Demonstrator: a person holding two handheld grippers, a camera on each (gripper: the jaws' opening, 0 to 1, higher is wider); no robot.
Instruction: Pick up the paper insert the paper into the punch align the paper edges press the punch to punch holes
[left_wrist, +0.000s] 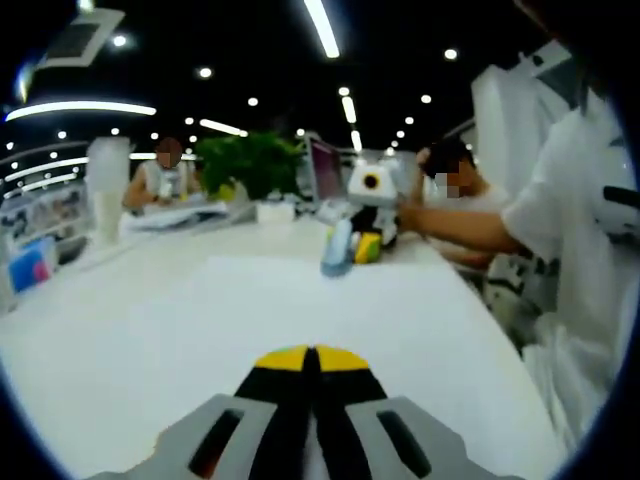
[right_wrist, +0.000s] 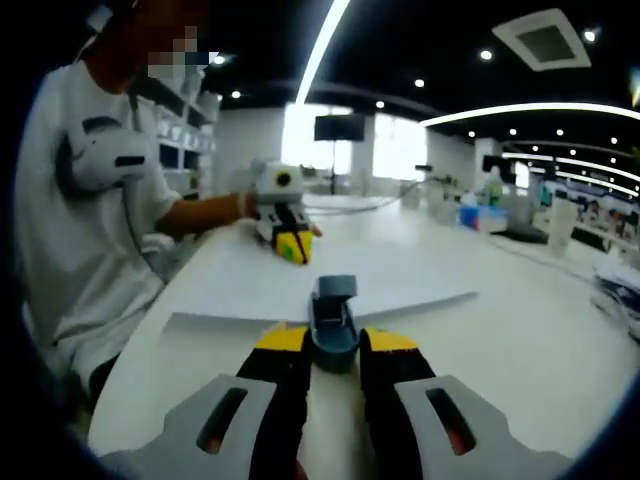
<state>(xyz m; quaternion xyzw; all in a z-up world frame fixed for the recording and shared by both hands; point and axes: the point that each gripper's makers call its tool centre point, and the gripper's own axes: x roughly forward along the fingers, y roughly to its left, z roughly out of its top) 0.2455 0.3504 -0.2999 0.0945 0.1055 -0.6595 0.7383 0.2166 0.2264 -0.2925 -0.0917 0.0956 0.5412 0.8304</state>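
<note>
A white sheet of paper (right_wrist: 300, 275) lies flat on the white table (right_wrist: 520, 330). A blue-grey hole punch (right_wrist: 334, 315) sits at the sheet's near edge, between the yellow-tipped jaws of my right gripper (right_wrist: 336, 340), which is shut on it. In the left gripper view the same punch (left_wrist: 337, 248) and right gripper (left_wrist: 364, 242) stand far across the paper (left_wrist: 300, 290), held by a person's hand. My left gripper (left_wrist: 312, 358) hovers low over the near table, shut with nothing in it. It appears in the right gripper view as the left gripper (right_wrist: 288, 243), resting beyond the sheet.
A person in white (left_wrist: 580, 250) stands along the table's right edge. Further people (left_wrist: 165, 180) sit at the far end beside a green plant (left_wrist: 250, 160). A tall white container (left_wrist: 108, 185) and a blue box (left_wrist: 30, 265) stand left. Bottles and boxes (right_wrist: 500, 205) crowd the far right.
</note>
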